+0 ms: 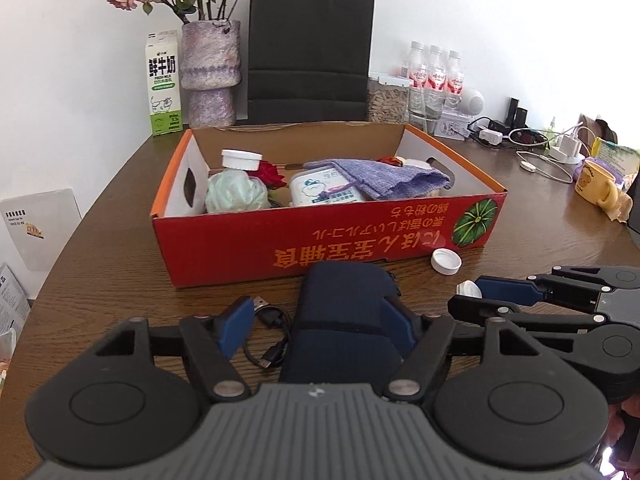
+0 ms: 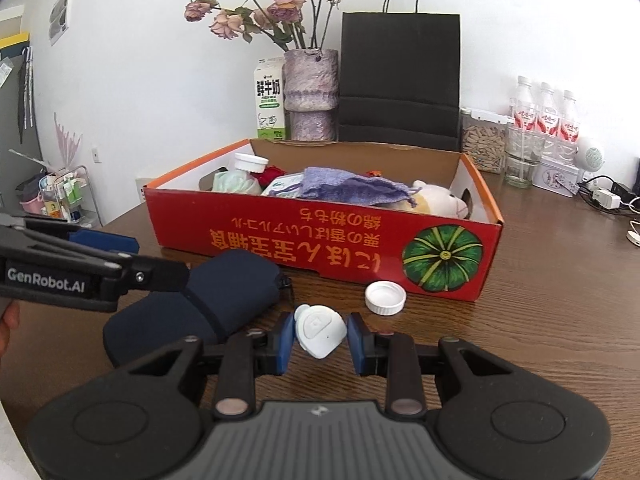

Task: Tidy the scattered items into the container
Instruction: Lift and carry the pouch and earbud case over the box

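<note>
Right gripper (image 2: 320, 338) angled down, pinching white device (image 2: 319, 331)

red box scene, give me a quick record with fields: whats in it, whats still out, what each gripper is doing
container: red cardboard box, open top, on the wooden table
inside: purple knit pouch, green bath pouf, white-lidded jar, wipes pack, plush toy
still out: navy pouch, black usb cable, white bottle cap
left gripper: open, fingers either side of the navy pouch
right gripper: shut on small white device
</note>
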